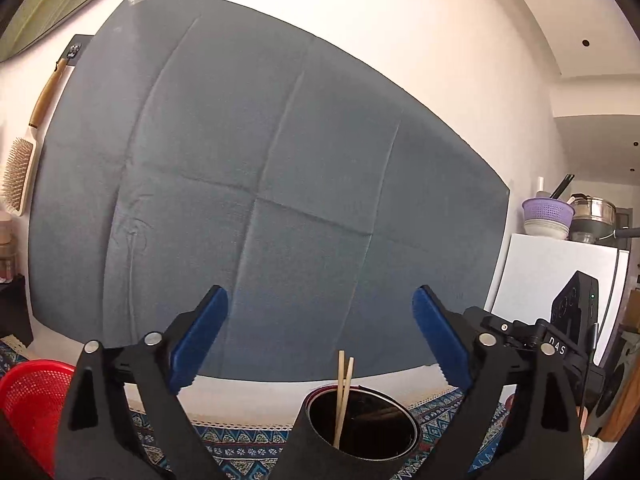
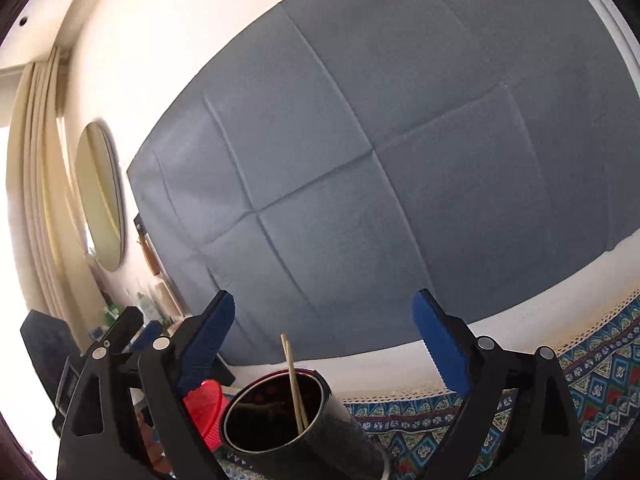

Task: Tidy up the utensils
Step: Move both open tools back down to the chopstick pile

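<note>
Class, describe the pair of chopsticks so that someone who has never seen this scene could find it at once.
Find the patterned tablecloth below the grey cloth on the wall. On it stands a dark round cup, next to a red basket. The chopsticks are the two pale thin sticks poking out of the cup.

Left hand-held gripper [image 1: 320,332] pointed roughly level, jaws spread wide, blue pads [image 1: 198,336] well apart, nothing clamped between them. Right hand-held gripper [image 2: 324,336] tipped slightly downward and rolled a little, jaws likewise wide, pads [image 2: 440,344] gripping nothing.
</note>
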`<state>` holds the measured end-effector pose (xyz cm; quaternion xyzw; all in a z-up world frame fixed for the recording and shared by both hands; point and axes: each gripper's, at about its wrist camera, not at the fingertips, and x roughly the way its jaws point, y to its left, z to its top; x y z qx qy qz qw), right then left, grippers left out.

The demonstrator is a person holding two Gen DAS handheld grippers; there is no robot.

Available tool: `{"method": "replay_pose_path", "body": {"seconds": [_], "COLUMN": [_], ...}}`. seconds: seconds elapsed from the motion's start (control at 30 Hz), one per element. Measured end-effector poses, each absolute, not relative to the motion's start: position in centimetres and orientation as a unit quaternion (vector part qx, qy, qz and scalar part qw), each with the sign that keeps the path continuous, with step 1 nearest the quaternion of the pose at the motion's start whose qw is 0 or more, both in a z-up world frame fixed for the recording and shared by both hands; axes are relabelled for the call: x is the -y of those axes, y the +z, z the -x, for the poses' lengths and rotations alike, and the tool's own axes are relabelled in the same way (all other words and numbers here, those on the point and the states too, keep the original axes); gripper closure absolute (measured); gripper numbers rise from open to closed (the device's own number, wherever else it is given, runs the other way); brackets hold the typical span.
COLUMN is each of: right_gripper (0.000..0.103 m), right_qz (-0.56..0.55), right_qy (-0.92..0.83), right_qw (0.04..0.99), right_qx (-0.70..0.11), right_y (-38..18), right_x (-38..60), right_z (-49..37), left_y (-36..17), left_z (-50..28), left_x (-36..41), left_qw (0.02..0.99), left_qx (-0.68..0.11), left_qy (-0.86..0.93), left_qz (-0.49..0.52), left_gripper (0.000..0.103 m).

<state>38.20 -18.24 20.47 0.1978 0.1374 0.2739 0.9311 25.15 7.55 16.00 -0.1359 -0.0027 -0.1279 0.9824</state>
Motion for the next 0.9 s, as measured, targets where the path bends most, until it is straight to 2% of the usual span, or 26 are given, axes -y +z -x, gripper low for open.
{"method": "replay_pose_path", "body": {"seconds": [0.23, 0.43, 0.77, 0.9], "right_gripper": [0.015, 0.012, 0.009, 0.009], "right_qz": [-0.188, -0.172, -0.147, -0.150], "right_qy": [0.255, 0.249, 0.243, 0.259], "right_qw": [0.934, 0.932, 0.930, 0.909], "right_qx": [-0.165, -0.201, -0.234, -0.289], "right_y": [21.3, 22.2, 21.6, 20.1], "right_x": [19.8, 20.6, 21.2, 21.2], "right_z": [-36.8, -35.2, -32.4, -32.5], "left_y": [17.1, 16.9, 13.6, 12.1], "left_z": [-23.7, -23.9, -23.8, -22.8], "left_x": [-7.8, -8.0, -6.8, -5.7], "left_qw": [0.990, 0.987, 0.966, 0.963], "left_qx": [-0.032, -0.111, -0.242, -0.266], "left_qy": [-0.082, -0.051, -0.036, -0.026], "left_qz": [0.108, 0.106, 0.079, 0.040], "left_gripper": [0.006, 0.006, 0.006, 0.006]}}
